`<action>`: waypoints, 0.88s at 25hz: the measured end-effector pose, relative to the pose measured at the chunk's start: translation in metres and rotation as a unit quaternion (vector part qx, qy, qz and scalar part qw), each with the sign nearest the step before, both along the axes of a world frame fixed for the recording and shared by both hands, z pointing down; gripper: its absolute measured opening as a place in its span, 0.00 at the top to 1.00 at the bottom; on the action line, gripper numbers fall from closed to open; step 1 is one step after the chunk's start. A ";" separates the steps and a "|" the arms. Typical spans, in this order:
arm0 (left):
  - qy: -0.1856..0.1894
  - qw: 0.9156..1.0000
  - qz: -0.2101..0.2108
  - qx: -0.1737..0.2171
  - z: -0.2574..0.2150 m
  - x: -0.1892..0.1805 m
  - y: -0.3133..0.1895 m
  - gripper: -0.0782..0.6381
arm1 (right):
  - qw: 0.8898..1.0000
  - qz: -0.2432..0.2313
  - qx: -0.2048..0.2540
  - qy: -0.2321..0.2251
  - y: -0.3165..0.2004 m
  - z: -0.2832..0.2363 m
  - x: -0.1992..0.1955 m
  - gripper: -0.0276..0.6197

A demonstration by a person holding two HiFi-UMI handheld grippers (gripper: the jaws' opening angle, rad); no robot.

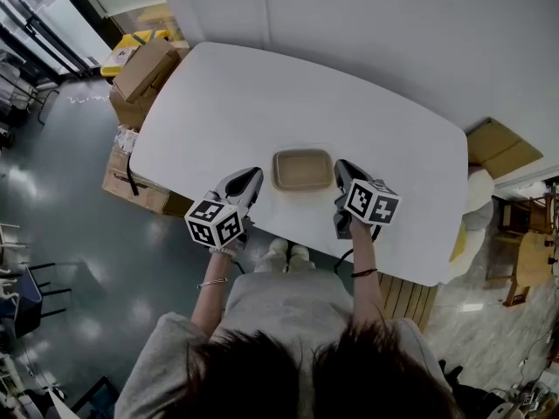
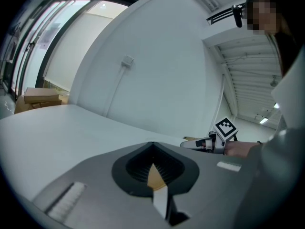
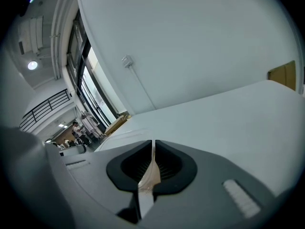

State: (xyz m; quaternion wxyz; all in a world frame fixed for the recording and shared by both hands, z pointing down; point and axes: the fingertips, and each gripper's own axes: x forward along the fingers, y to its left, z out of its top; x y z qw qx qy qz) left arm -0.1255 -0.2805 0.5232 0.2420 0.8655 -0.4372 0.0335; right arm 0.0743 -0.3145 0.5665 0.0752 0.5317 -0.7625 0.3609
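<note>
Since the jaws of the left gripper (image 1: 253, 178) and of the right gripper (image 1: 340, 168) are pressed together at their tips, with only a thin tan sliver seen through the slit in each gripper view, nothing is judged to be clamped by either. The two grippers are set at the near edge of the table (image 1: 262, 94), one on each side of the shallow brown container (image 1: 302, 169), which lies between them, just beside both noses. Whether it is touched cannot be told.

For the container to be handled well from here, the jaws would probably have to be parted first. The two sides would best be approached evenly, so that the light tray is not pushed askew or slid across the smooth top. A level, low approach to the rim is judged safer than a steep one.

Both forearms are stretched forward from the body and kept close together. The hands are closed round the handles, the marker cubes are turned upward, and the noses are pointed away from the person and slightly inward.

Beyond the far left corner of the table, cardboard boxes (image 1: 144, 70) are stacked on the floor.
</note>
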 end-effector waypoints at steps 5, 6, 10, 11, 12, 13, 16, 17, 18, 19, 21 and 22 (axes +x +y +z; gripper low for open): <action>0.002 1.000 0.001 0.019 -0.016 0.001 0.006 0.90 | 1.000 -0.014 0.016 -0.006 0.003 -0.014 -0.001 0.91; 0.002 1.000 0.002 0.022 -0.019 0.002 0.007 0.90 | 1.000 -0.017 0.019 -0.006 0.004 -0.018 -0.001 0.91; 0.002 0.999 0.005 0.036 -0.032 0.005 0.014 0.90 | 0.999 -0.026 0.031 -0.014 0.010 -0.031 -0.002 0.91; 0.002 0.999 0.005 0.040 -0.035 0.005 0.016 0.90 | 0.999 -0.028 0.034 -0.015 0.011 -0.034 -0.002 0.91; 0.003 0.999 0.006 0.042 -0.037 0.006 0.017 0.90 | 0.999 -0.029 0.037 -0.017 0.012 -0.037 -0.002 0.91; 0.003 0.999 0.007 0.044 -0.039 0.006 0.019 0.90 | 0.999 -0.031 0.039 -0.018 0.013 -0.040 -0.003 0.91; 0.004 0.999 0.008 0.051 -0.046 0.005 0.024 0.90 | 0.998 -0.036 0.048 -0.023 0.017 -0.049 -0.003 0.91; 0.005 0.999 0.007 0.053 -0.048 0.005 0.026 0.90 | 0.998 -0.039 0.051 -0.025 0.018 -0.051 -0.004 0.91; 0.006 0.998 0.006 0.056 -0.049 0.005 0.028 0.90 | 0.997 -0.041 0.053 -0.027 0.019 -0.054 -0.004 0.91; 0.007 0.998 0.005 0.057 -0.051 0.004 0.029 0.90 | 0.997 -0.043 0.056 -0.030 0.021 -0.056 -0.004 0.91; 0.008 0.998 0.002 0.060 -0.054 0.004 0.033 0.90 | 0.996 -0.048 0.061 -0.035 0.024 -0.061 -0.004 0.91; 0.009 0.998 0.000 0.062 -0.056 0.003 0.034 0.90 | 0.996 -0.050 0.063 -0.036 0.025 -0.063 -0.004 0.91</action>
